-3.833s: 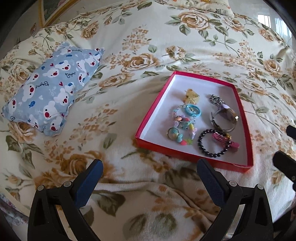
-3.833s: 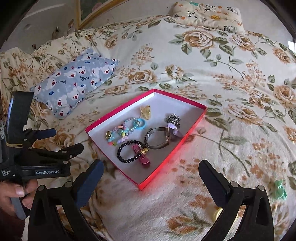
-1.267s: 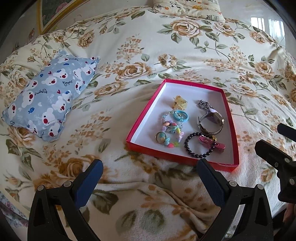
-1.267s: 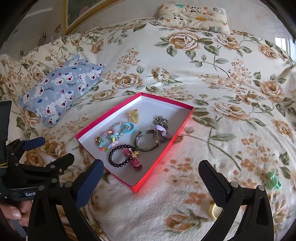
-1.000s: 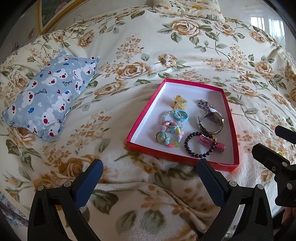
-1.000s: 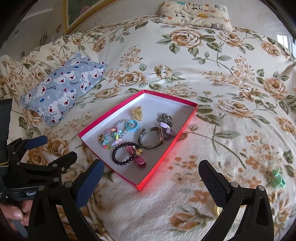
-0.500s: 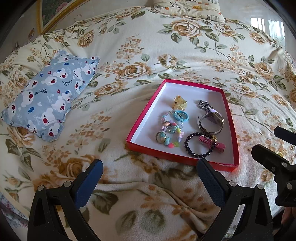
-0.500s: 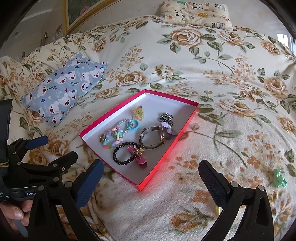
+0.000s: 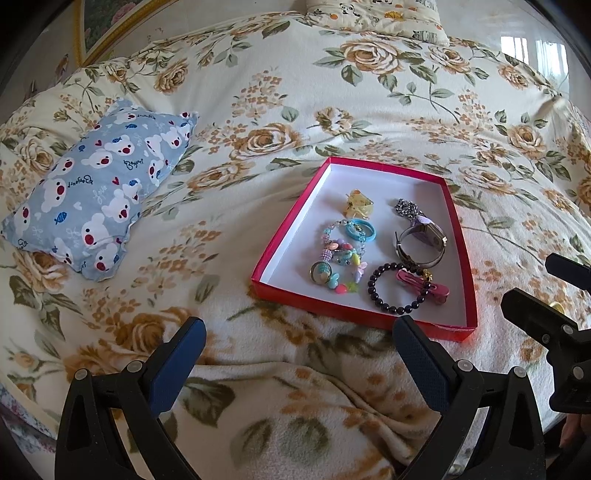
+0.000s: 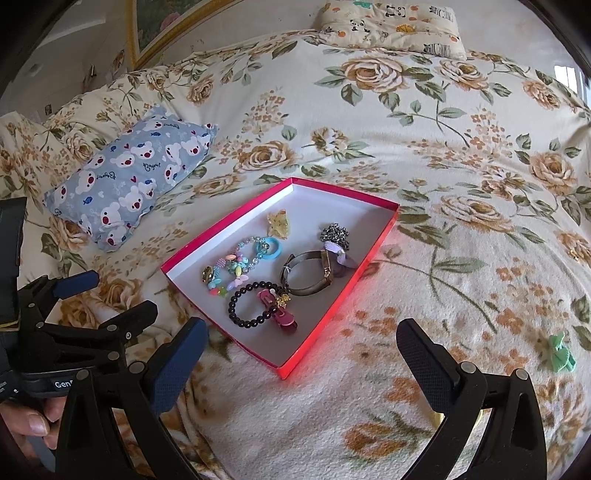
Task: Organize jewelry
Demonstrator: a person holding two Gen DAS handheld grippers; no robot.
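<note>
Showing only in right view: green bow [image 10: 562, 351] beside red box [image 10: 334, 308]; both grippers [image 9: 297, 356] [image 10: 301, 356] wide, holding nothing.

We see a bed covered by a cream blanket [image 9: 280, 92] printed with tan roses and green leaves, its near edge rumpled into folds. At the left lies a small blue pillow [image 9: 99, 192] patterned with white bears, red hearts and little fish. At the far end rests a cream pillow [image 10: 391, 22] with pandas and other cartoon animals. Beyond the bed's far left corner we glimpse a gold picture frame [image 10: 162, 33].
</note>
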